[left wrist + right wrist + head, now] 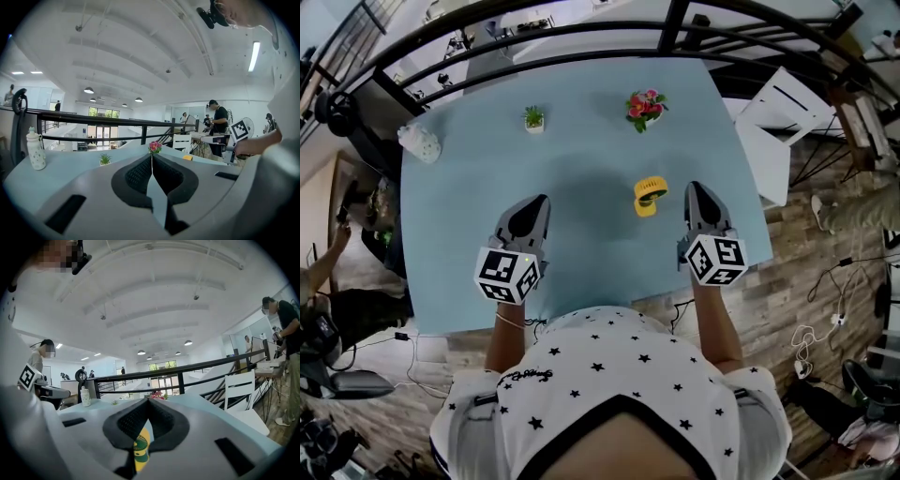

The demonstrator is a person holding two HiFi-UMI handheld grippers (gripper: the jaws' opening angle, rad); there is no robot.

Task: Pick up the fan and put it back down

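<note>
The small yellow fan (648, 195) lies on the light blue table (581, 150), right of the middle. My right gripper (692, 188) hovers just to the right of it, apart from it, jaws shut with nothing between them. In the right gripper view the pads meet at the tip of the right gripper (147, 402), and the fan (139, 448), yellow with a green grille, shows through the gap below them. My left gripper (541, 201) is held over the table left of the fan. The left gripper (152, 157) is shut and empty; a yellow bit of the fan (187, 158) shows beyond it.
At the table's far side stand a small green plant (533, 118) and a pot of pink flowers (645, 108). A white bottle (420, 142) sits at the far left corner. A white chair (778, 122) stands off the right edge, and a black railing (581, 33) runs behind.
</note>
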